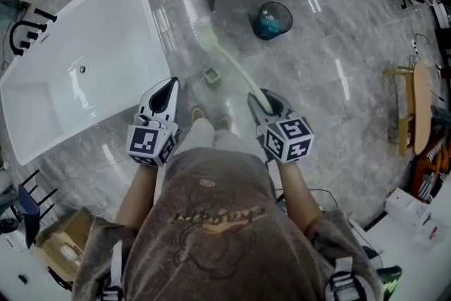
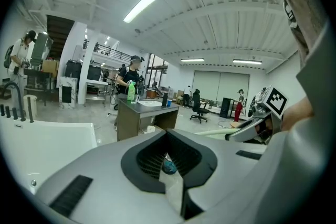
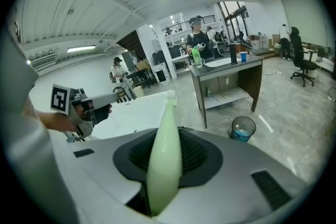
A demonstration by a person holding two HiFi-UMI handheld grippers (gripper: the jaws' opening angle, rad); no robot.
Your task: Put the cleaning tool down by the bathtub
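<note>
Low in front of the grey desk (image 2: 140,113), left gripper (image 2: 168,173) with jaws a narrow slit apart, gripping nothing, only floor showing through. Left of the desk, white bathtub (image 2: 47,147) with a black faucet (image 2: 14,96). On the desk, a green bottle (image 2: 131,93); behind the desk, a standing person (image 2: 132,72). Right of the desk, right gripper (image 2: 237,135), pale green handle (image 2: 211,132) sticking out of its jaws toward the desk.

Bright, even light falls from ceiling tube lamps (image 2: 140,7), streaking white glare across the glossy floor (image 1: 331,46). Both gripper views bend strongly and darken at their corners.
</note>
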